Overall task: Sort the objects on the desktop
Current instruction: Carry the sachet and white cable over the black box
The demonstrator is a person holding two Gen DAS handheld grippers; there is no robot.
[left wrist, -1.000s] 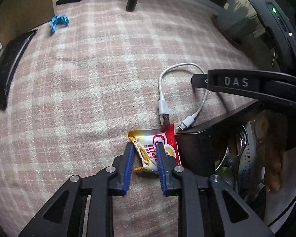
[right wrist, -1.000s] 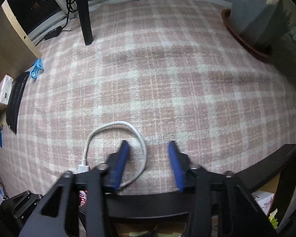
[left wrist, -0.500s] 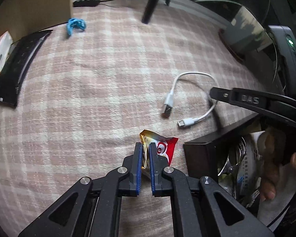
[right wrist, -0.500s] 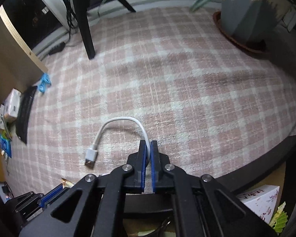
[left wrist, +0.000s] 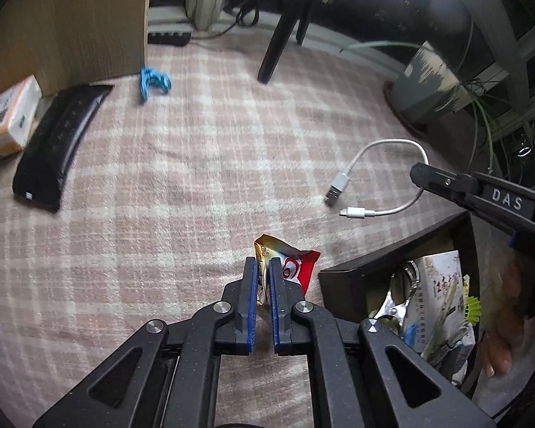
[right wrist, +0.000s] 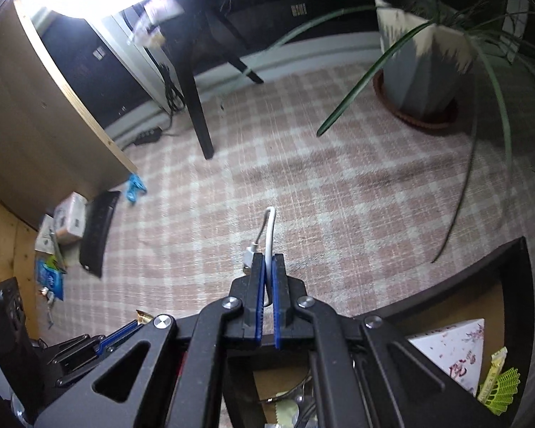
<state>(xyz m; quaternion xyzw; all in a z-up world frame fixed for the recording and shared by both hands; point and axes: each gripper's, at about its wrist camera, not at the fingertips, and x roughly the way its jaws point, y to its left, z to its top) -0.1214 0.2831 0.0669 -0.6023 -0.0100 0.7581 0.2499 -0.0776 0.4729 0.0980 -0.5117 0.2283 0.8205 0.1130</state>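
Two grippers are seen over a pink-and-white checked cloth (left wrist: 182, 185) that covers the whole working surface. Behind it a wooden panel (left wrist: 71, 21), a dark furniture leg (left wrist: 278, 42) and a potted plant (right wrist: 424, 60) are shown, with a bright lamp glare at the top of the right wrist view.

One snack packet (left wrist: 292, 267), red, white and gold, is clamped between the blue pads of the left gripper (left wrist: 263, 274); it is held on edge, its crumpled gold corner pointed away from the camera, and it is kept just left of the black box (left wrist: 353, 285).

One white USB cable (left wrist: 385, 174) is pinched by the right gripper (right wrist: 268, 271), whose jaws are clenched on the cord. In the left wrist view its loop is seen to arch away from the grip and both plugs are directed leftward, toward the middle of the cloth.

One black box is open at the near right, with one white booklet (left wrist: 442, 285) and metal items inside. One black curved bar (left wrist: 57, 142), one blue clip (left wrist: 153, 82) and one tissue pack (left wrist: 7, 117) are left on the far left.
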